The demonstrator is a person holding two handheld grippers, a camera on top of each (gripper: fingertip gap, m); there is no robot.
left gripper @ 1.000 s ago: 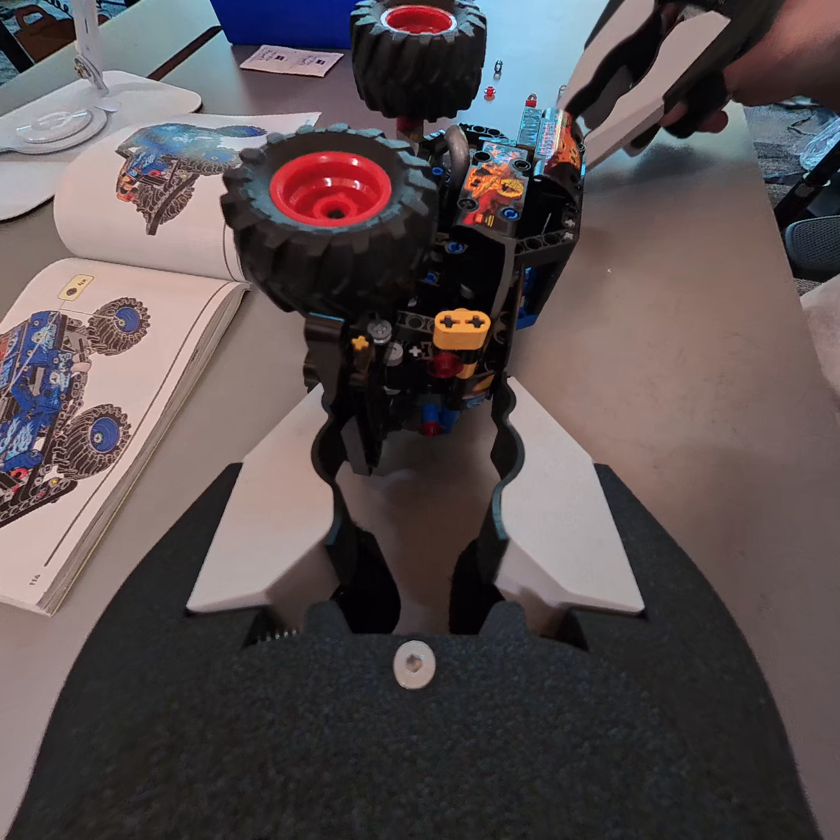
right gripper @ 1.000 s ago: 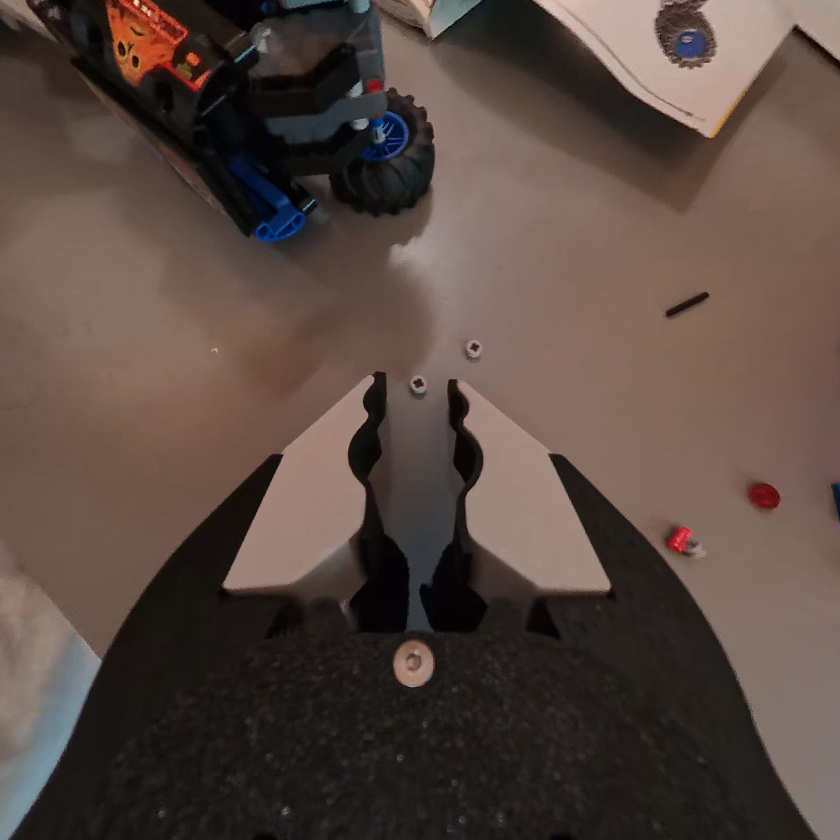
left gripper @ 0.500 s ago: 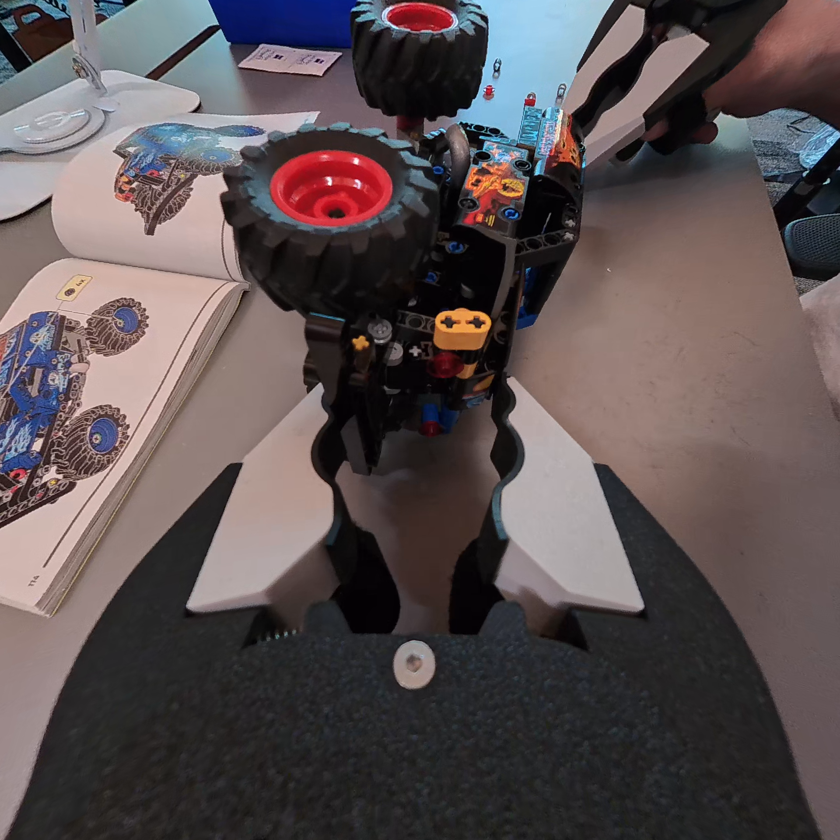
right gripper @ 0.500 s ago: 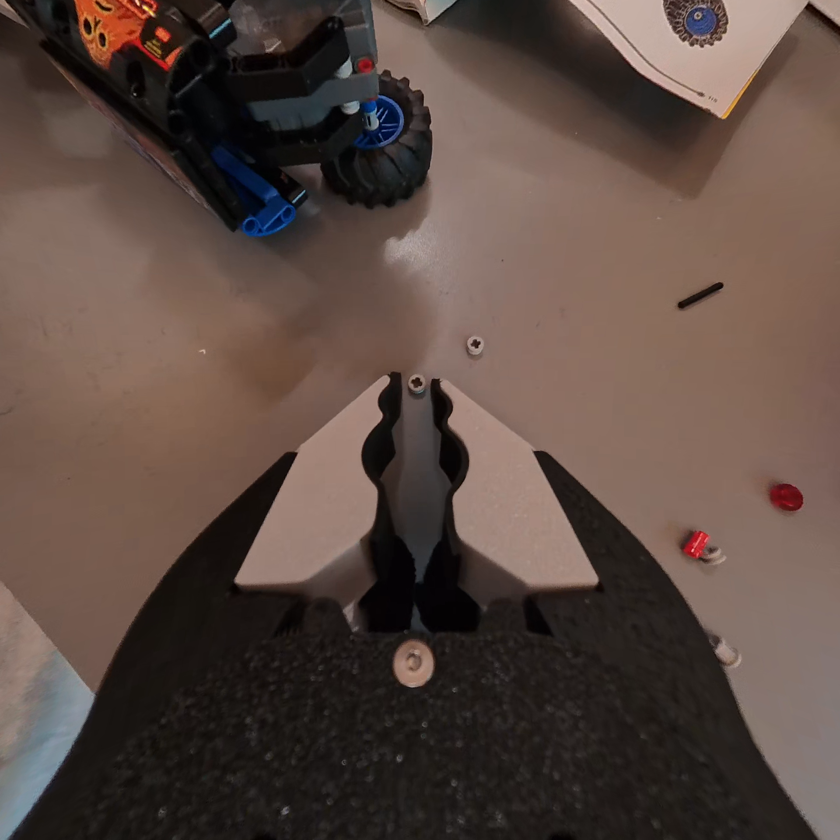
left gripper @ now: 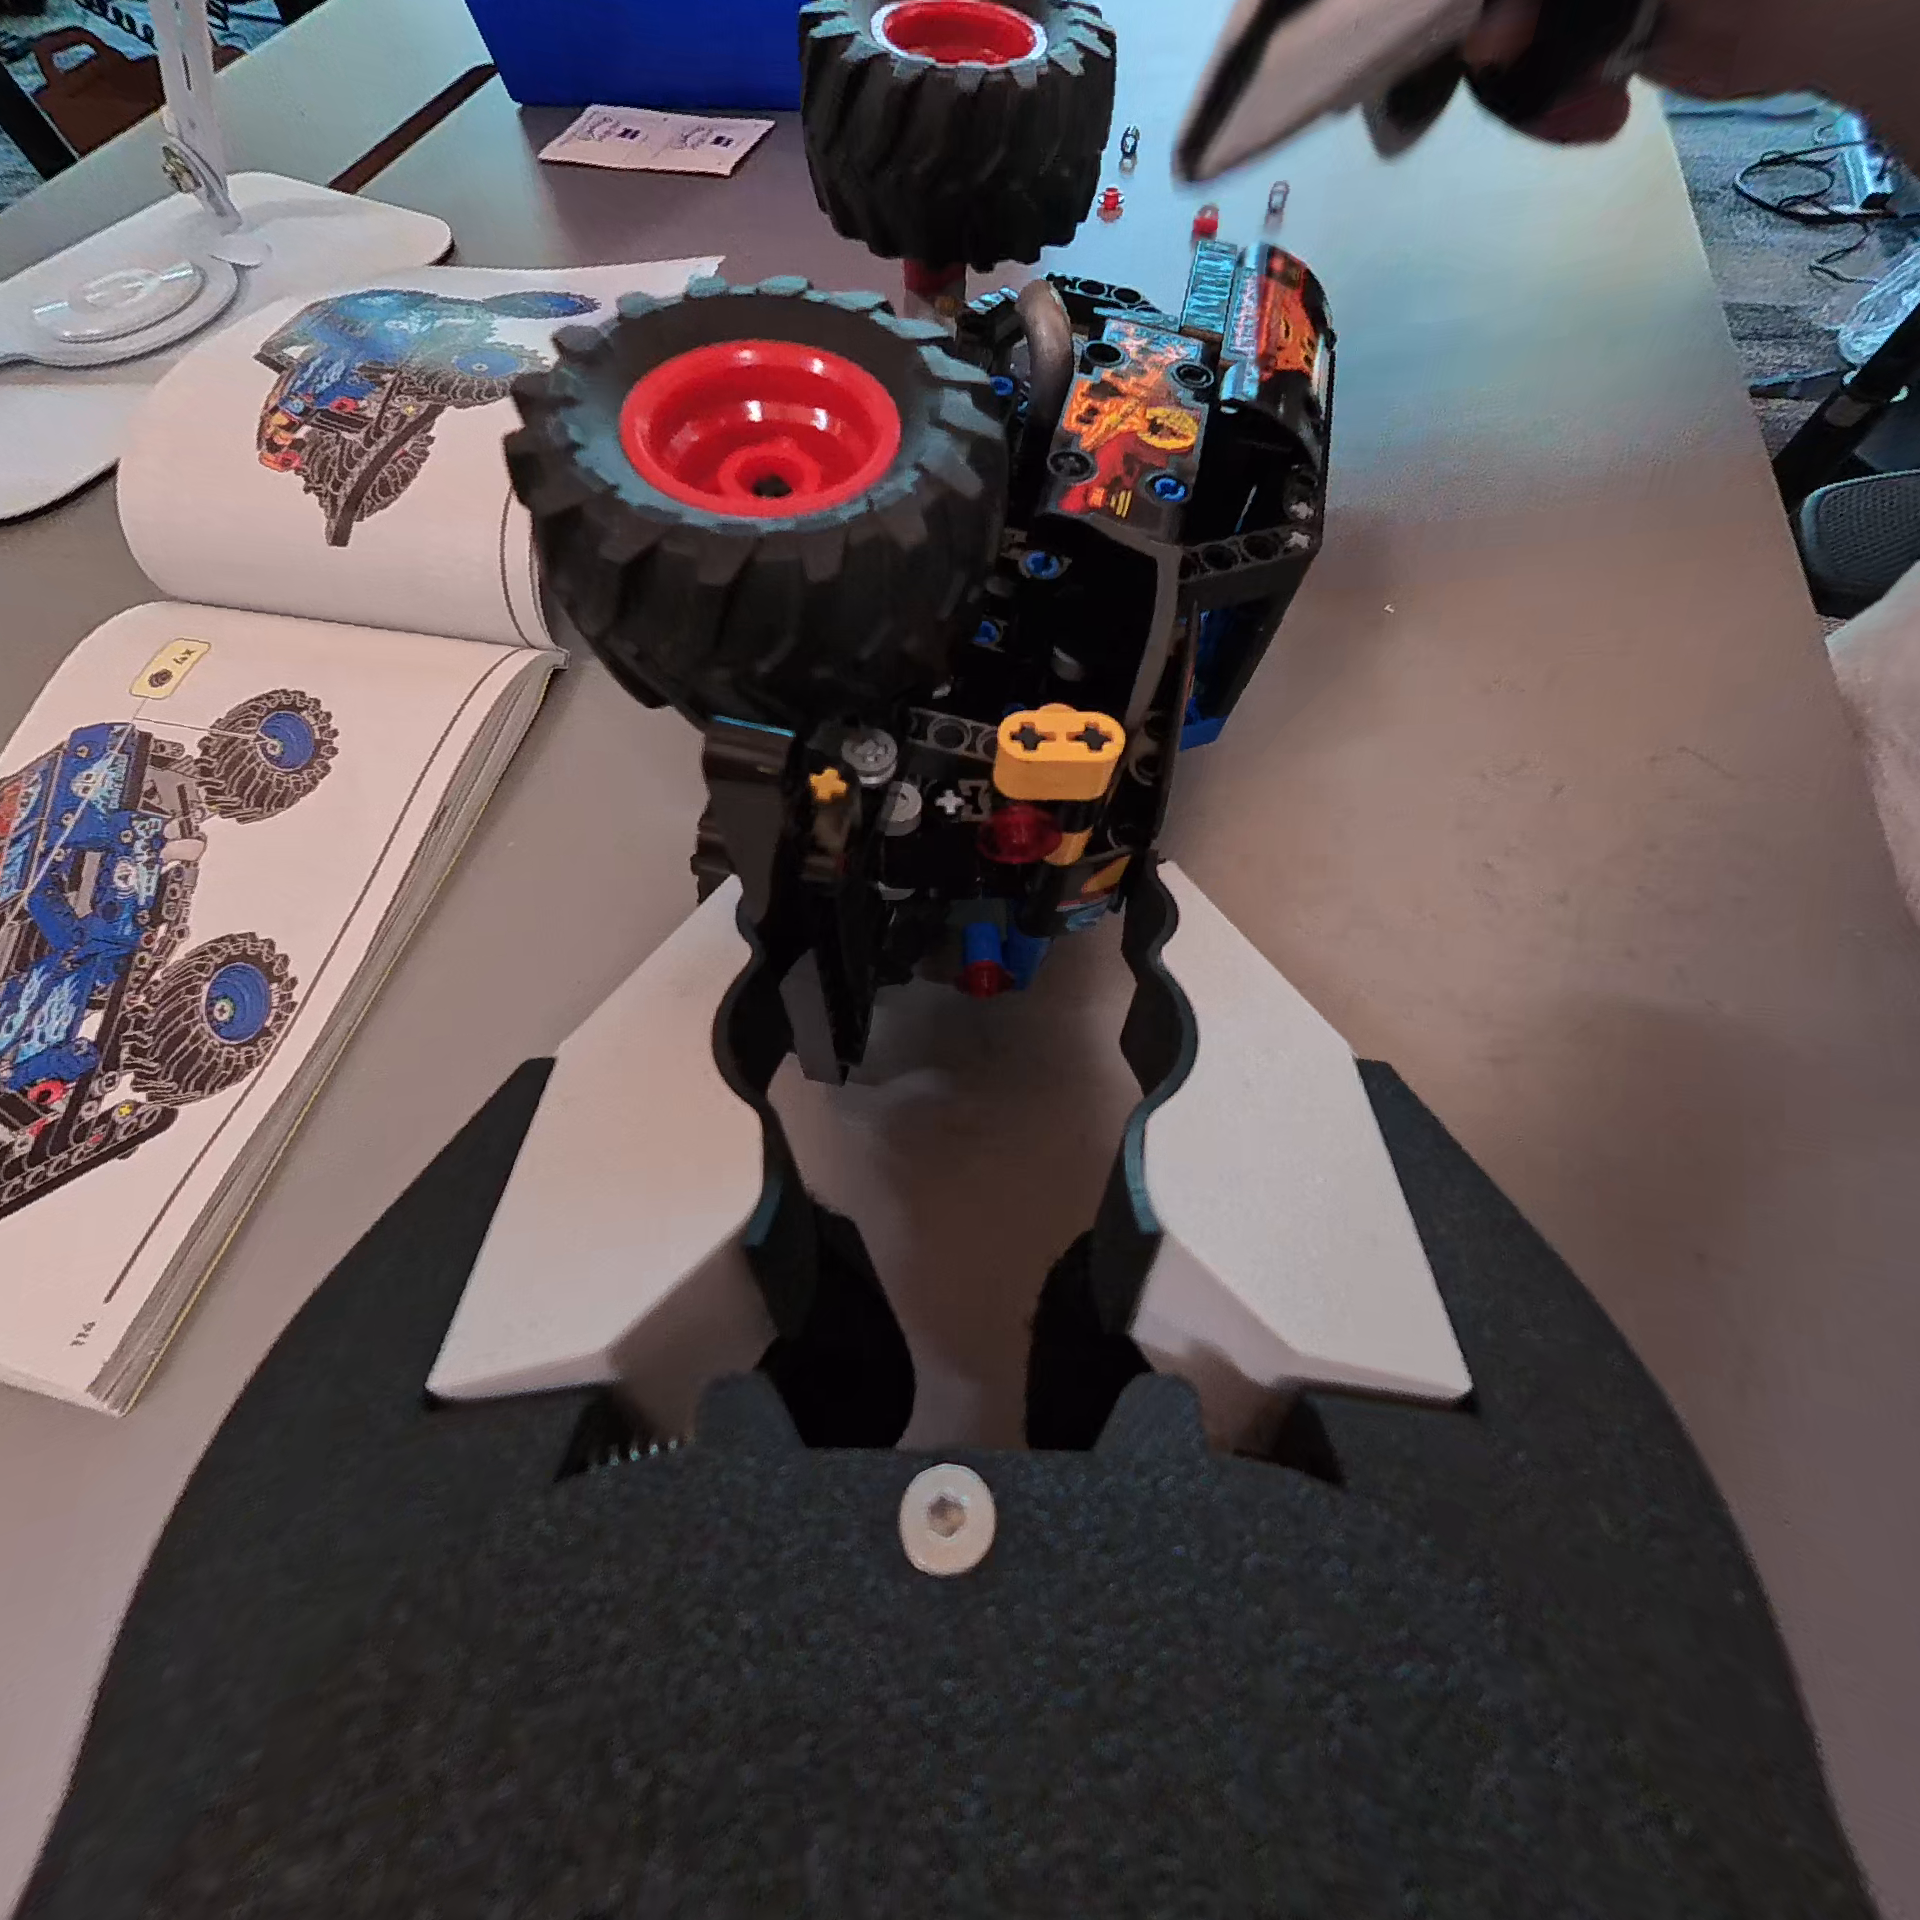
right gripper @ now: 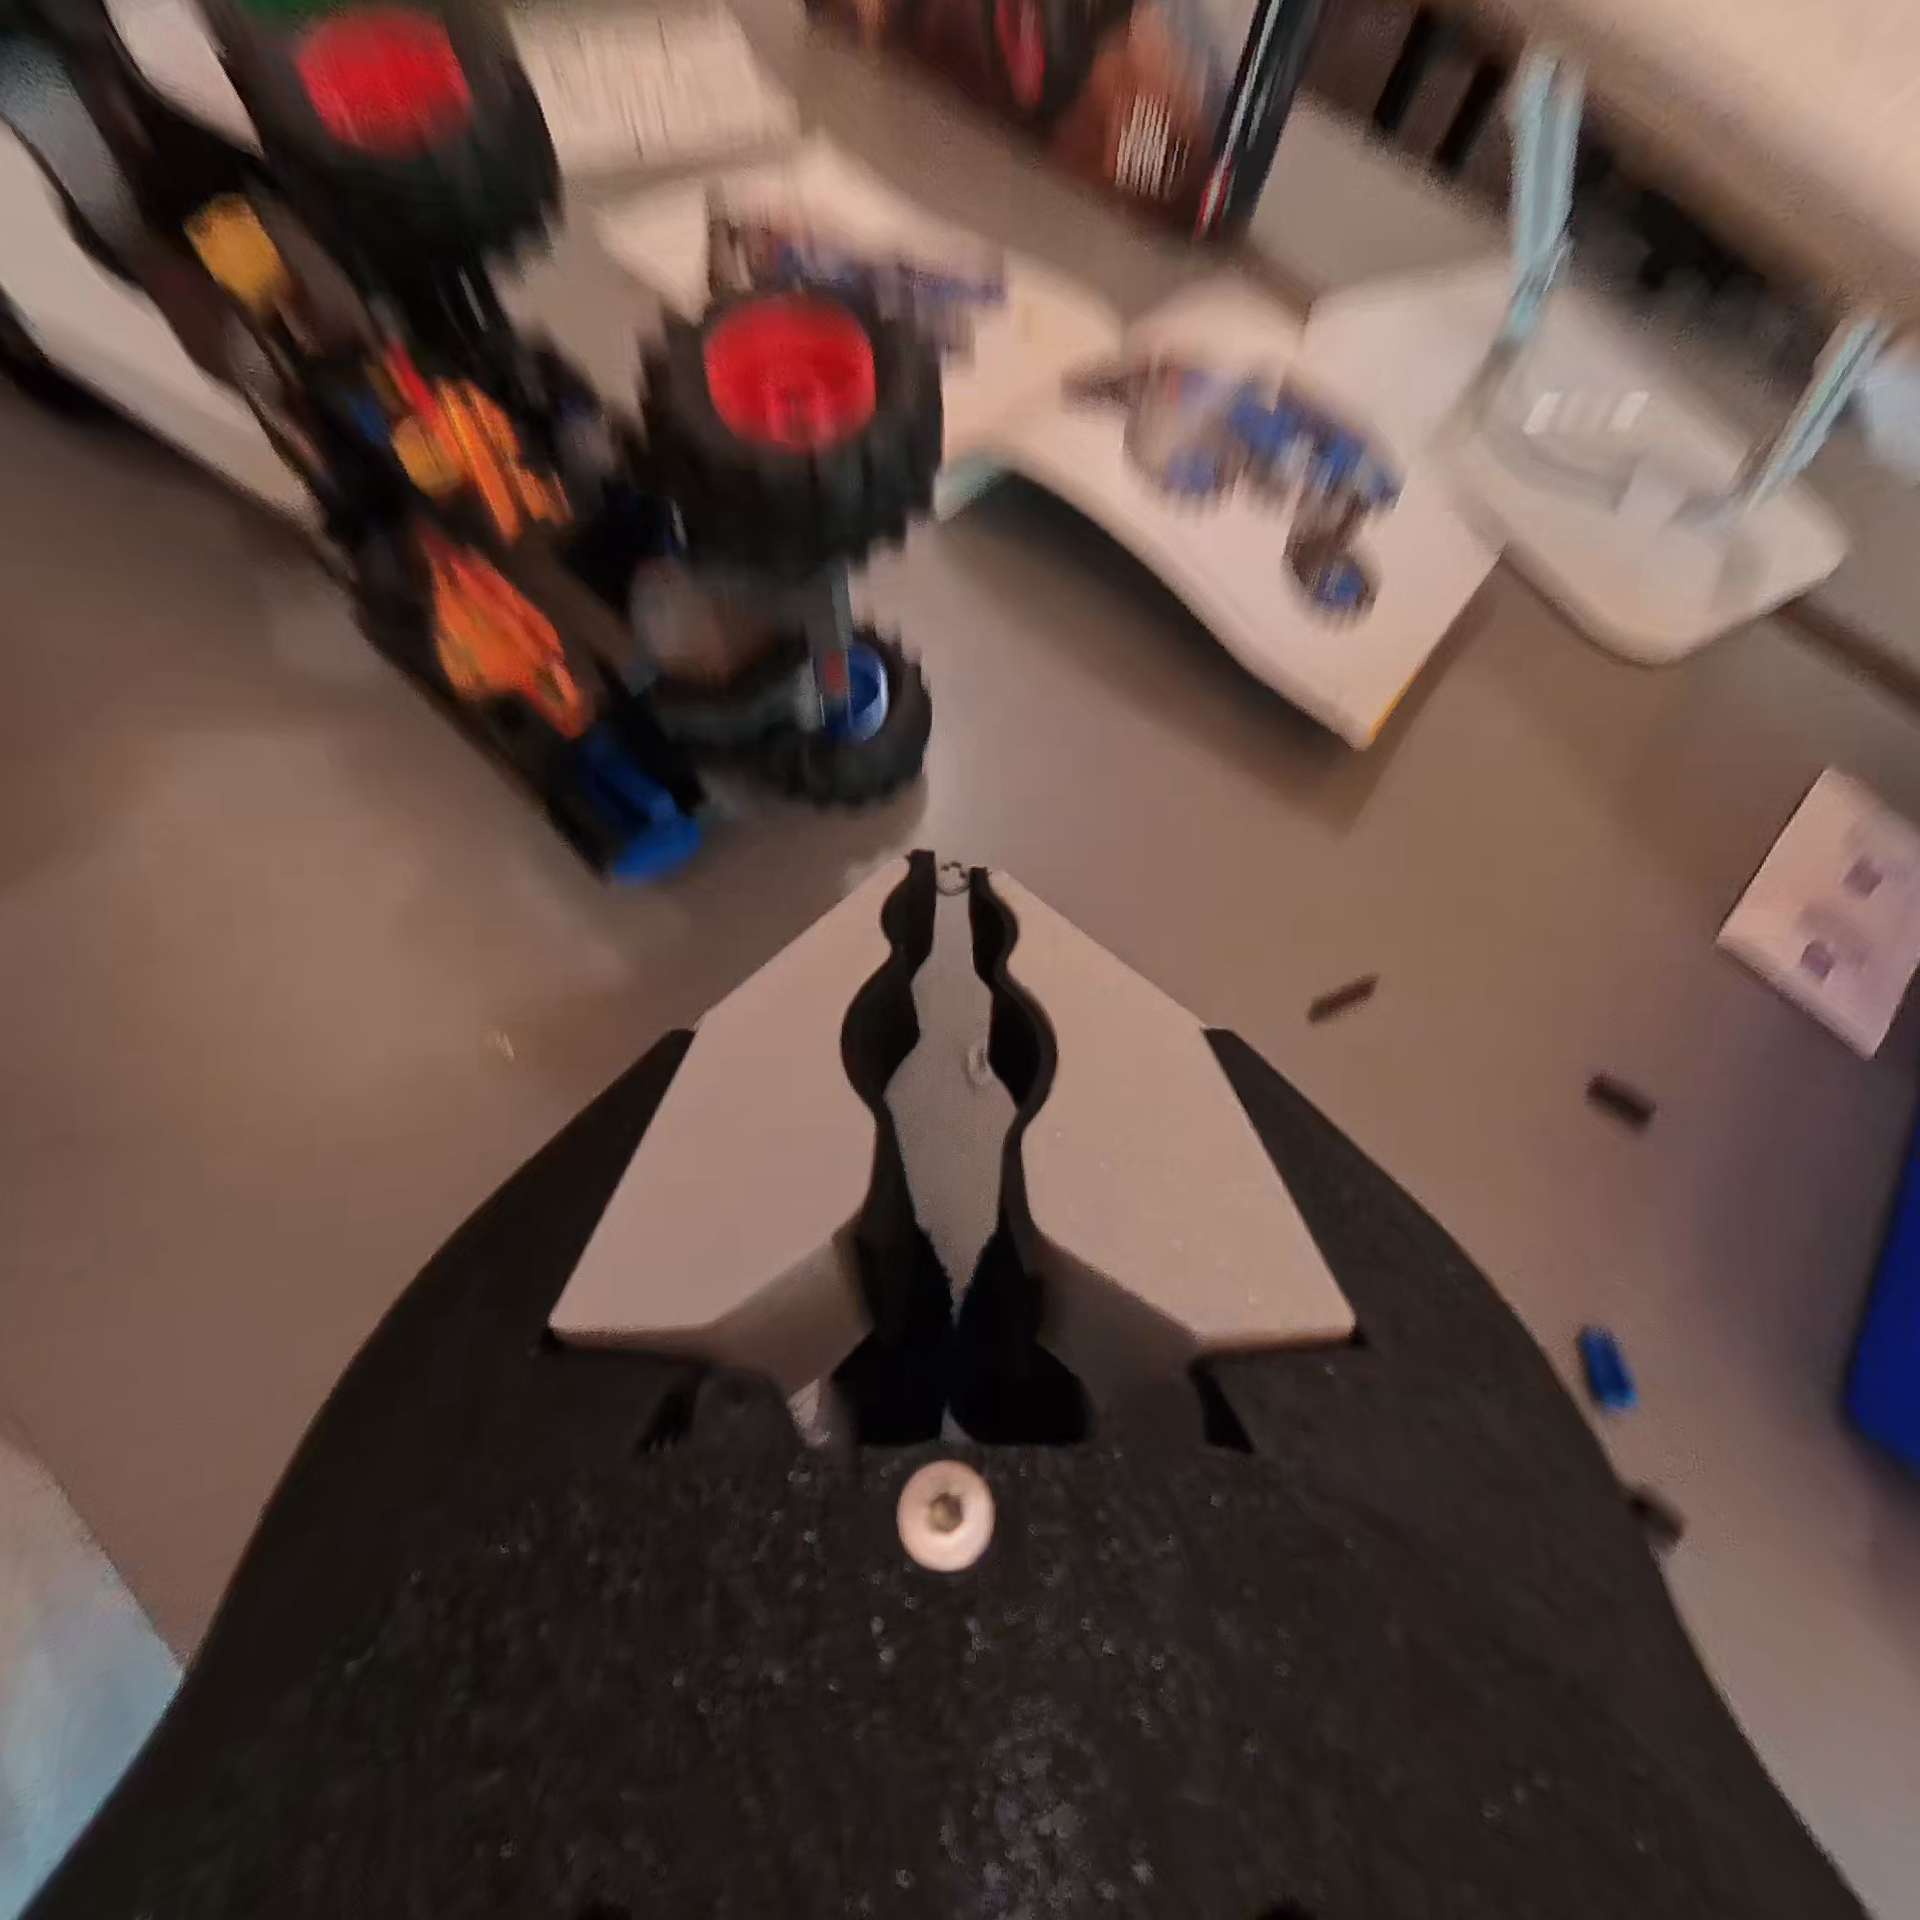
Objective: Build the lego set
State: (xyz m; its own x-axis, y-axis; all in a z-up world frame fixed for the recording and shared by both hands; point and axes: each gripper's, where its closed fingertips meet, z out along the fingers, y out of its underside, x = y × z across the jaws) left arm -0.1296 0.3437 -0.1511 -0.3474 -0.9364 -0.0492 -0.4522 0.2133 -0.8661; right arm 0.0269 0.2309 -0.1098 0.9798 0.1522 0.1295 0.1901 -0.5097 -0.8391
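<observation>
Bush (right gripper: 950, 880): small, grey, now pinched at the tips of the right hand-held gripper (right gripper: 948, 883), lifted off the worktop (right gripper: 312, 935) where it lay half a second ago. View blurred, so in fast motion; pick step judged done, carry toward the truck (left gripper: 1039, 623) likely next. Second grey bush (right gripper: 975, 1062) seen below, between the fingers, left on worktop. Left hand-held gripper (left gripper: 940, 914) unchanged: moderately wide, clamped on the truck's near end, truck tipped on its side. Two red-hubbed black tyres up, flame-sticker panel facing up, blue-hubbed wheel (right gripper: 862, 717) down. Instruction booklet (left gripper: 260, 831) open, left.
</observation>
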